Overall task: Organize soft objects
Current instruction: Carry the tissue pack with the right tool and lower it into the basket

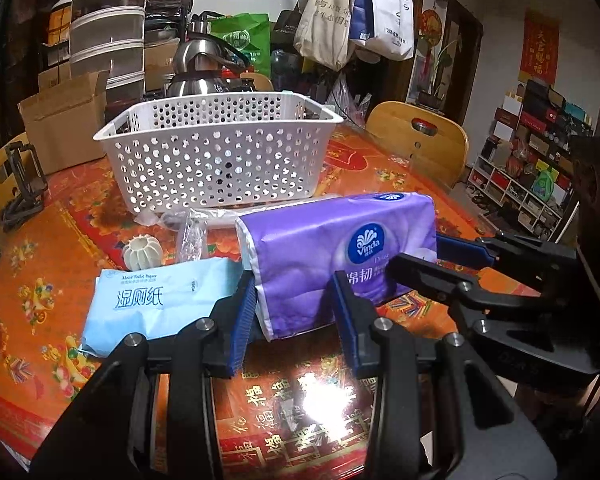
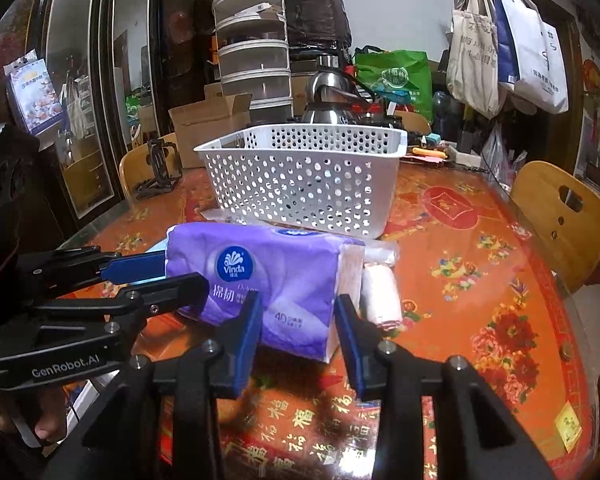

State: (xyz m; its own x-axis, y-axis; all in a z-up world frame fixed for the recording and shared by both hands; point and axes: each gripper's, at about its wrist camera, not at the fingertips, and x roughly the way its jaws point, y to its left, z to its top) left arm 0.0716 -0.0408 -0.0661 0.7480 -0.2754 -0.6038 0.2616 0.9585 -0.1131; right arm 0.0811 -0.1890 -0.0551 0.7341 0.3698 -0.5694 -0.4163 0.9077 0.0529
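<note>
A purple tissue pack [image 1: 332, 256] is held clear of the red patterned table [image 1: 80, 208] in front of the white perforated basket [image 1: 220, 160], which serves as the landmark here. The pack is gripped from both ends: the left gripper [image 1: 296, 312] is closed on its left end, with the blue pads [image 1: 242, 320] pressed against the wrapper, and the right gripper [image 2: 298, 334] is closed on its right end, where the white tissue edge [image 2: 350, 268] is exposed. In the left wrist view, the right gripper [image 1: 444, 264] is seen reaching in from the right side onto the same pack.

Near the basket's front wall, on the table, a clear plastic wrapper [image 1: 192, 232] is lying, and a small white ribbed ball [image 1: 142, 254] is set just in front of the basket's left corner. A light blue wet-wipe pack [image 1: 156, 304] is lying flat further forward of the basket, just beside the tissue pack's left end. A pale pink roll in plastic [image 2: 380, 292] is seen in front of the basket, just beside the tissue pack's right end; whether they touch cannot be told.

Behind the basket a steel kettle [image 1: 204, 68] is visible, and a wooden chair [image 1: 420, 140] is standing to the basket's right
</note>
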